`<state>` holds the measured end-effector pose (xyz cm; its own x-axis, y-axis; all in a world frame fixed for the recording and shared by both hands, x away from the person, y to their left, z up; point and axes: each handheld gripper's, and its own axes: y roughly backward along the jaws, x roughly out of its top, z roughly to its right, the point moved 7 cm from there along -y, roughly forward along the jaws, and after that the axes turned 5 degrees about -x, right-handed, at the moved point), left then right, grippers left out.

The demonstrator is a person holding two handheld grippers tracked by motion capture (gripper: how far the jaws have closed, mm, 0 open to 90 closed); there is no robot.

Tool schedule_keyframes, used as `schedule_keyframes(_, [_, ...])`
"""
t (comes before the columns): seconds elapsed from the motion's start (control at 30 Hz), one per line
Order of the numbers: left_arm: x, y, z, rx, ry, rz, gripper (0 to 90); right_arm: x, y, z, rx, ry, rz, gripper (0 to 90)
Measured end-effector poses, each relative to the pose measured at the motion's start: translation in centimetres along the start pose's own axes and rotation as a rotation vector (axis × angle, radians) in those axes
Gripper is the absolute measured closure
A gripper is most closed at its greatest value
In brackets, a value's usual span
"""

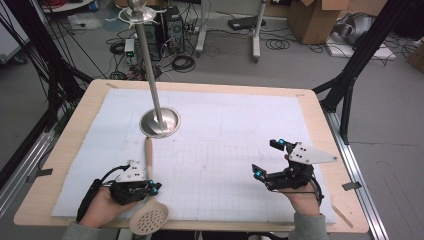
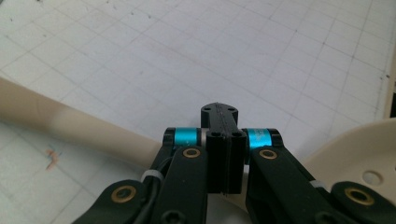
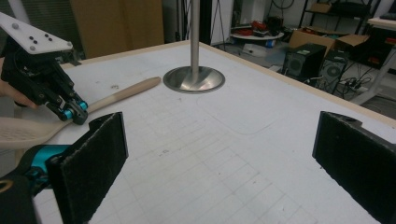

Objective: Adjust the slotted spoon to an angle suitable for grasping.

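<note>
At the near left edge of the white gridded mat our left gripper is clenched on the neck of the beige perforated plastic skimmer (handle aimed at the steel pole stand, likely for hanging), while our right gripper waits released, jaws wide.

A wooden table is carrying a white gridded mat. Lying on the mat, a beige slotted spoon is passing under the left gripper, while a metal stand base is sitting beyond that gripper's jaws, well left of the right gripper.
</note>
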<state>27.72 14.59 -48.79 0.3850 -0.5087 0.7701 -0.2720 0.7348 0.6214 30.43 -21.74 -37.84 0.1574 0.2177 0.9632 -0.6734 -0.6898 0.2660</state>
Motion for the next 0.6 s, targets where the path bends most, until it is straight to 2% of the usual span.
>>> schedule_keyframes(0.13, [-0.7, 0.8, -0.1, -0.009, 0.012, 0.007, 89.9, 0.0, -0.2, -0.1, 0.005, -0.001, -0.002, 2.2])
schedule_keyframes(0.3, [-0.7, 0.7, -0.3, -0.015, 0.020, 0.024, 89.8, 0.1, -0.5, -0.2, 0.009, 0.004, -0.004, 2.2])
schedule_keyframes(0.4, [-0.6, 1.3, -0.8, -0.003, 0.037, 0.063, 89.7, 0.2, -0.6, -0.3, 0.013, 0.006, -0.003, 2.2])
schedule_keyframes(0.6, [-0.9, 4.0, -3.6, 0.141, 0.115, 0.148, 89.7, 0.2, -0.4, -0.2, 0.007, -0.004, 0.000, 2.2])
